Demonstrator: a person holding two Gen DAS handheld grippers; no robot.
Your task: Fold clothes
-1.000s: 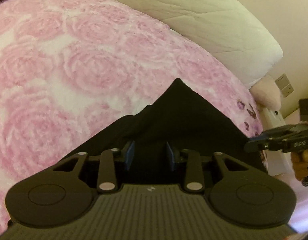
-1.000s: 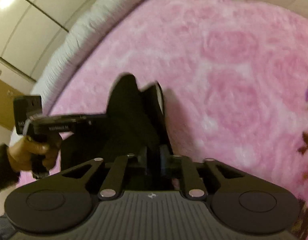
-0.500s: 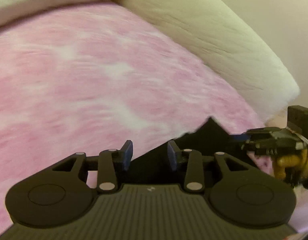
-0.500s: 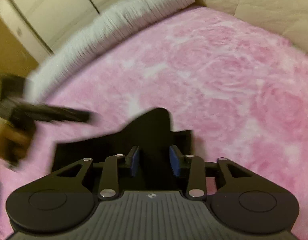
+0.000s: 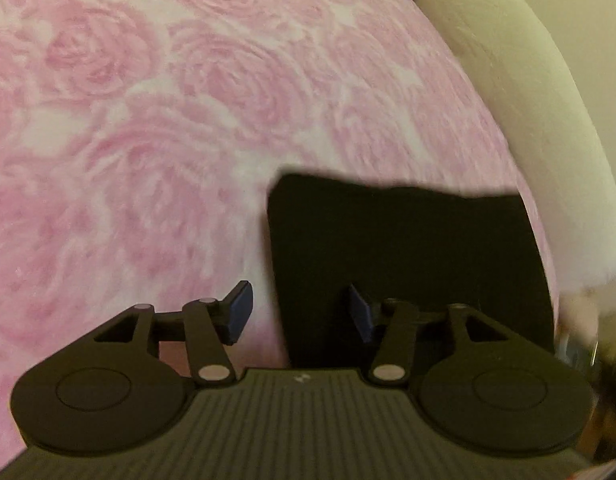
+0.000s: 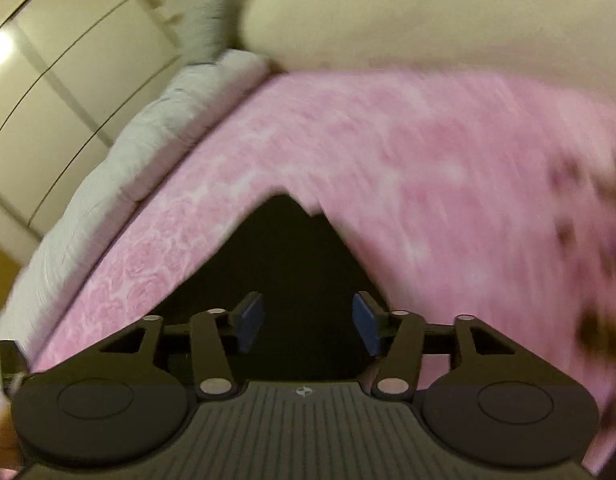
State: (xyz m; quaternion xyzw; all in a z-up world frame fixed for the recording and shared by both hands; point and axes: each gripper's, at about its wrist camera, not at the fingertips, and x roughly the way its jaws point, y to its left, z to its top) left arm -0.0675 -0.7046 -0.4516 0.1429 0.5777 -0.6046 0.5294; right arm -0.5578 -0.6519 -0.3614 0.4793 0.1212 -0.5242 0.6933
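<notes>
A black garment (image 5: 407,252) lies flat in a folded, roughly square shape on the pink rose-patterned blanket (image 5: 148,120). My left gripper (image 5: 298,308) hovers over its left edge, jaws opening, with nothing pressed between the blue pads. In the right wrist view the same black garment (image 6: 284,264) shows as a dark wedge under my right gripper (image 6: 308,326). Its jaws are opening too, and the pads stand apart above the cloth without gripping it. That view is blurred by motion.
A cream quilted cushion (image 5: 547,120) runs along the right of the bed. A grey-white rolled quilt (image 6: 128,168) lines the far side, with pale wardrobe doors (image 6: 60,52) behind it. Dark flower prints (image 6: 595,328) mark the blanket's right part.
Both grippers have let go of the black garment and opened wider. The garment now lies folded flat. The left gripper swung left and rolled; the right one drew back over the cloth.
</notes>
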